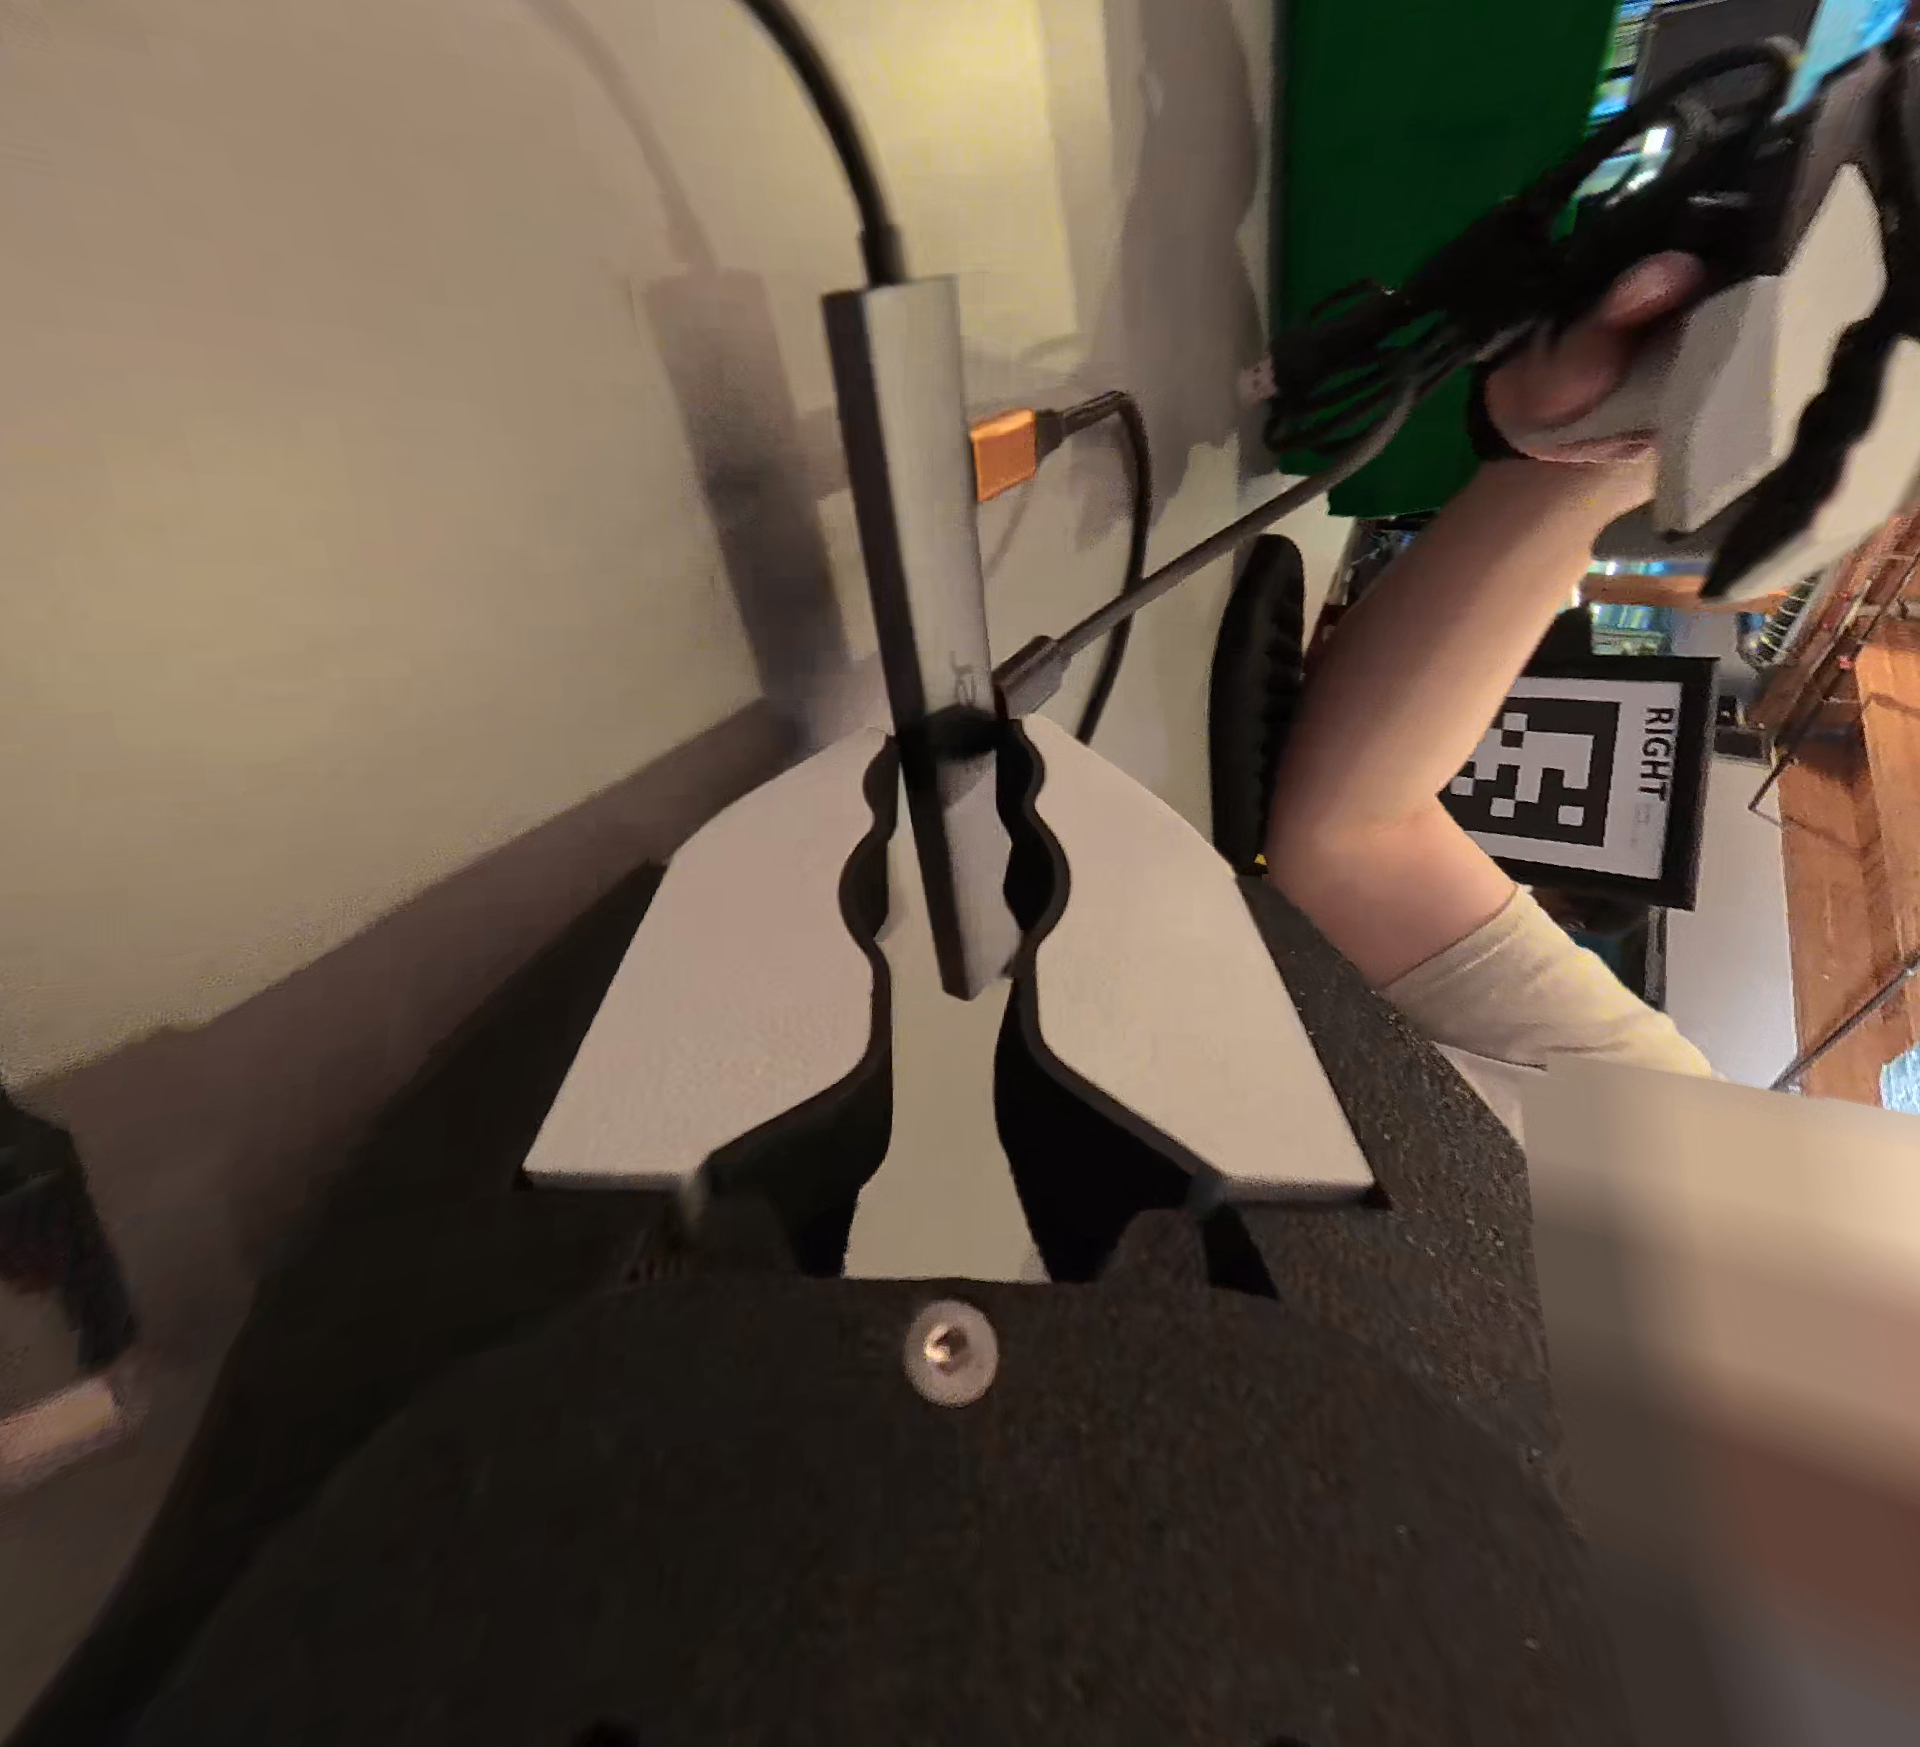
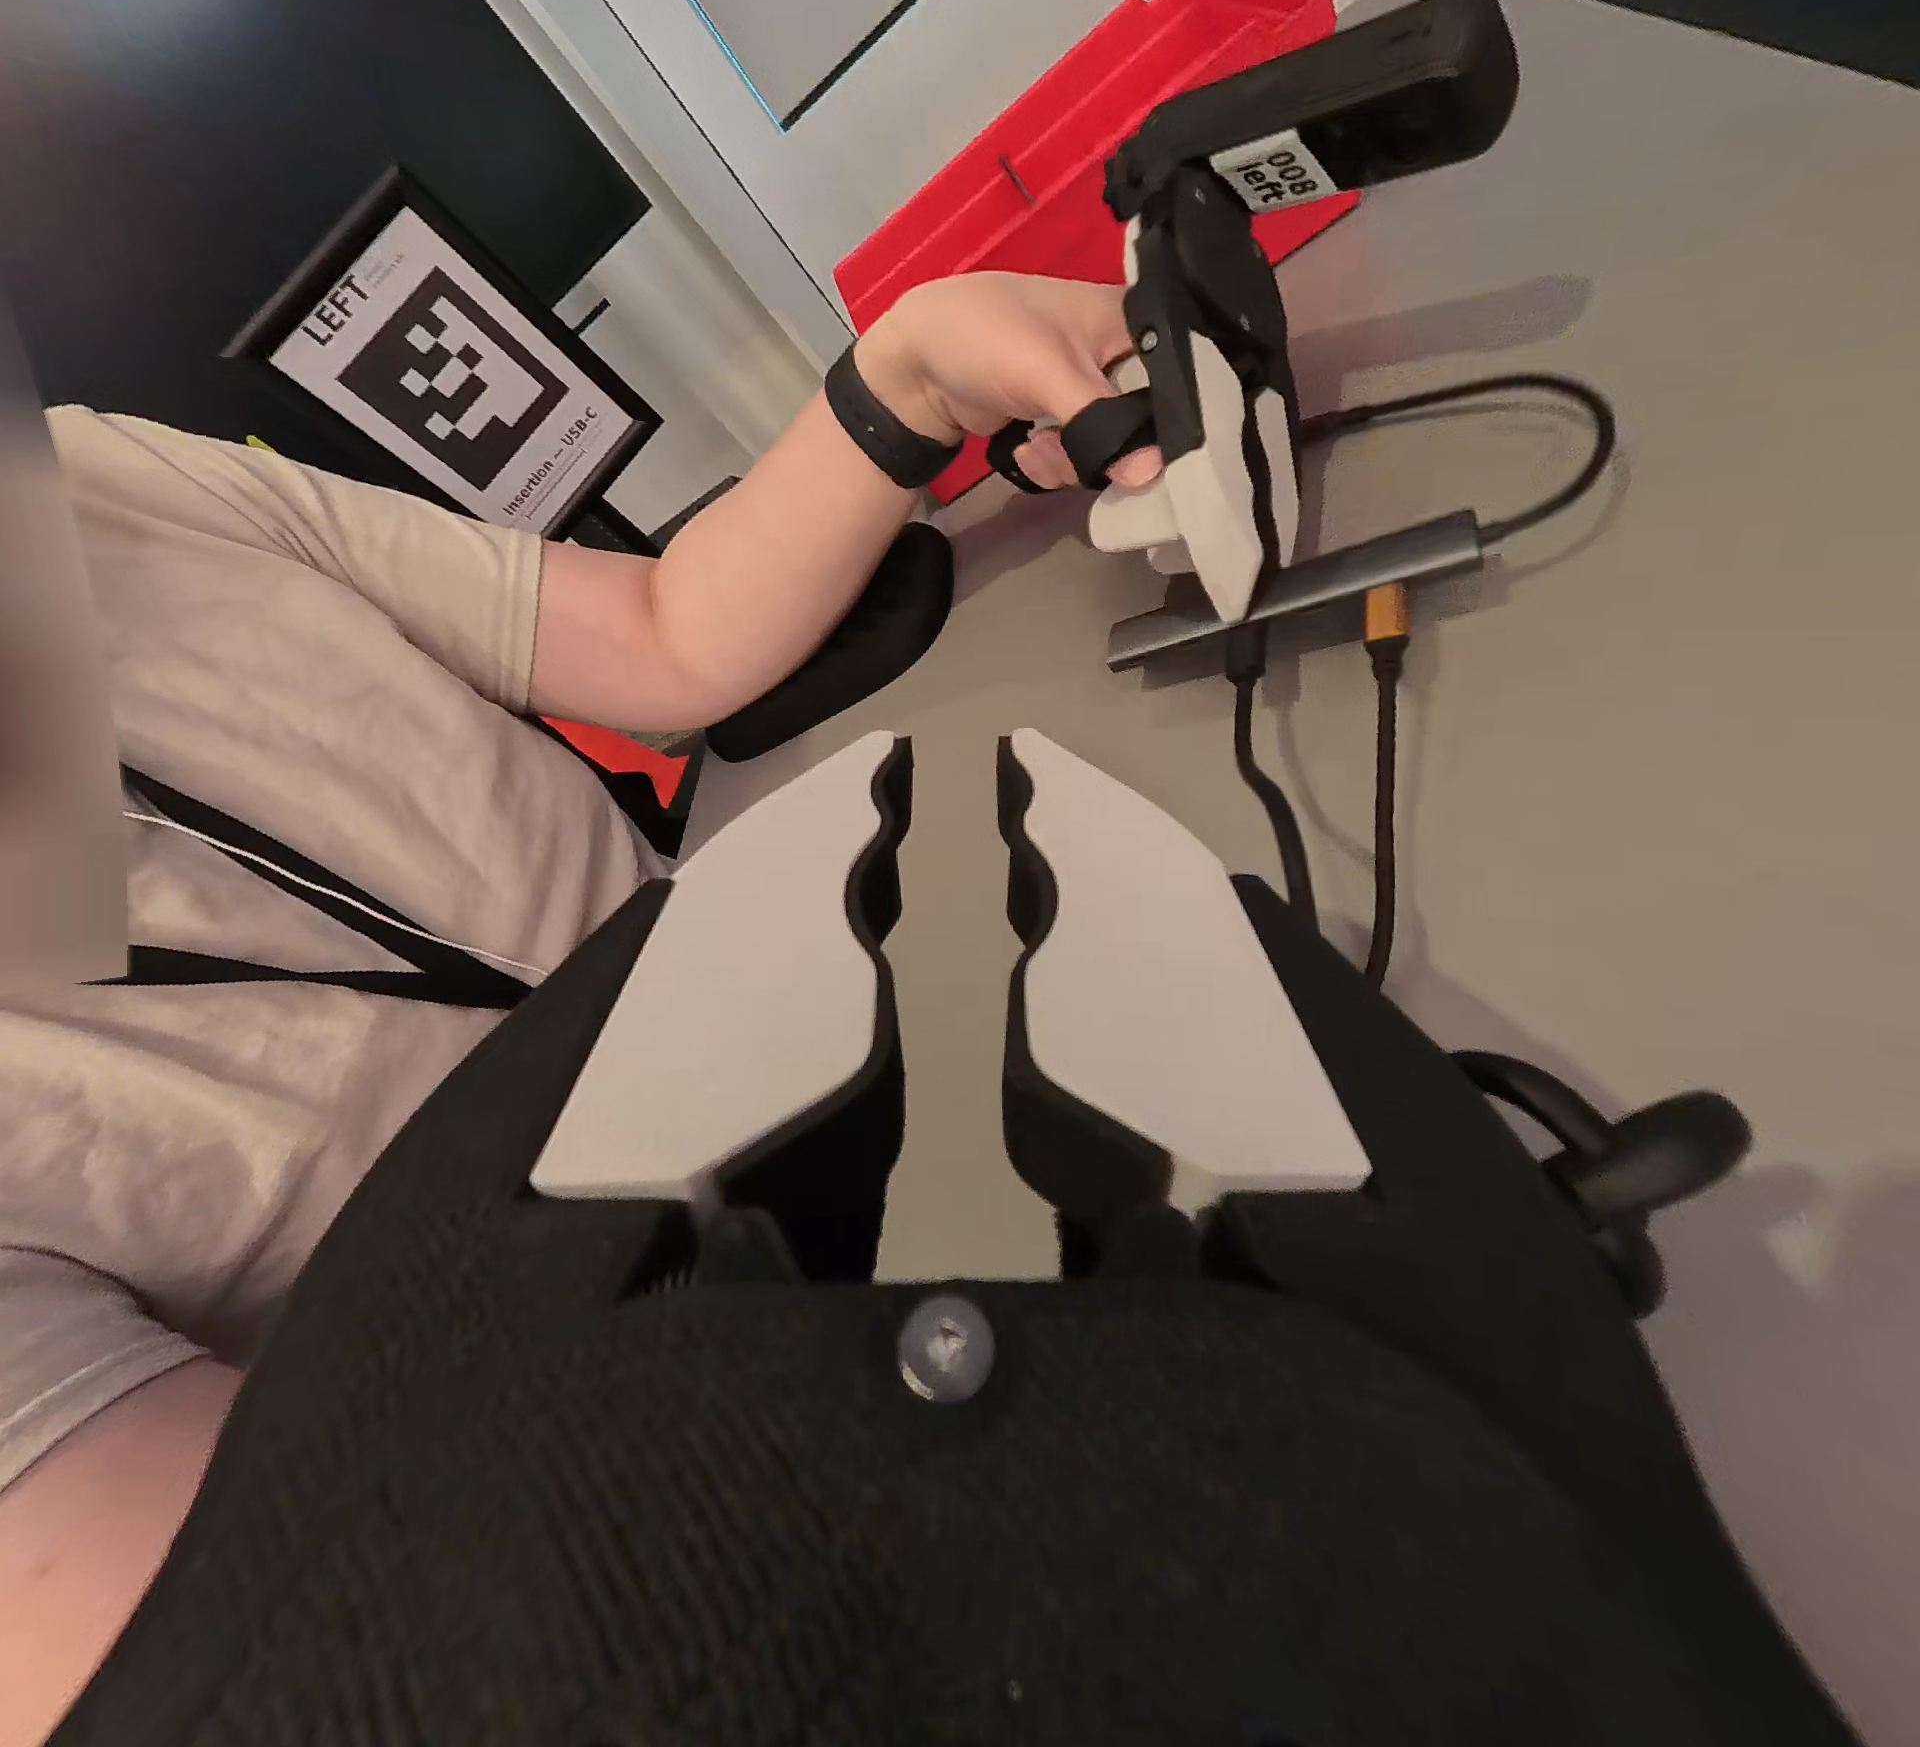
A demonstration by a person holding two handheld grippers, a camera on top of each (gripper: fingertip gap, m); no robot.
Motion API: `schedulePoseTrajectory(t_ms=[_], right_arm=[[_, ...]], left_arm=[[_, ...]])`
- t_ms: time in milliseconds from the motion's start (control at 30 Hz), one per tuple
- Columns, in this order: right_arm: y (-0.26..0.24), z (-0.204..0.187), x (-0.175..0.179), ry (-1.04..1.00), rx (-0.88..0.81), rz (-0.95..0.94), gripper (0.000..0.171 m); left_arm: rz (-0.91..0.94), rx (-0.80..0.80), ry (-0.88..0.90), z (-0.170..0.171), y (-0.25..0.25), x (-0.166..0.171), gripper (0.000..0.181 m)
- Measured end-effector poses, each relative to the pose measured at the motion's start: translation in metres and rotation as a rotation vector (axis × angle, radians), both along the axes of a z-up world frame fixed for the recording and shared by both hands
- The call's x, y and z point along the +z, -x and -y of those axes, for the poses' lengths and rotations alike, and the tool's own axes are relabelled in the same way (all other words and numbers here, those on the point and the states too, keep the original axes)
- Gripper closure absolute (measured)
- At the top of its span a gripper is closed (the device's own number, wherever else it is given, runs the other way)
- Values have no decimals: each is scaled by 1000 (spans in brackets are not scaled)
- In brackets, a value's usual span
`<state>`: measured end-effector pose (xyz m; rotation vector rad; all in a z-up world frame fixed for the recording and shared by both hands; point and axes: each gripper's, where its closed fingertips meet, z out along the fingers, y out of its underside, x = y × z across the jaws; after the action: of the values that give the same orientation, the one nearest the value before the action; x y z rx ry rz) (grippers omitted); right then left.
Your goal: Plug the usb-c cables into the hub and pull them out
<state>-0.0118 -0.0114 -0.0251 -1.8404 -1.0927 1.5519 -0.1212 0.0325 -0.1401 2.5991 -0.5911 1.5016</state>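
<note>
A slim grey hub [image 1: 904, 554] stands on edge on the table, and my left gripper [image 1: 951, 741] is shut on its near end. Two cables are plugged into its side: one with an orange plug [image 1: 1003, 461] and one with a dark grey plug [image 1: 1029, 669]. The right wrist view shows the left gripper [image 2: 1247, 575] clamped on the hub [image 2: 1351, 591], with the orange plug [image 2: 1387, 606] and the dark plug [image 2: 1247, 648] seated. My right gripper [image 2: 954, 741] is open and empty, a short way back from the hub. It also shows in the left wrist view [image 1: 1766, 450].
The cables' slack is a black bundle [image 1: 1351, 388] under the right hand, also seen beside my right gripper [image 2: 1642, 1167]. A red tray [image 2: 1039, 170] lies behind the hub. A black pad [image 2: 862, 627] sits at the table edge. Framed marker cards [image 2: 457, 378] [image 1: 1600, 783] stand nearby. Spacing between my two grippers at the tips: around 15 centimeters.
</note>
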Motion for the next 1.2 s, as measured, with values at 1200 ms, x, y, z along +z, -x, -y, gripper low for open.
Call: schedulePoseTrajectory(t_ms=[1200], right_arm=[[7, 86, 64, -111, 581, -591, 159]], left_arm=[[450, -350, -940, 61, -147, 92, 146]])
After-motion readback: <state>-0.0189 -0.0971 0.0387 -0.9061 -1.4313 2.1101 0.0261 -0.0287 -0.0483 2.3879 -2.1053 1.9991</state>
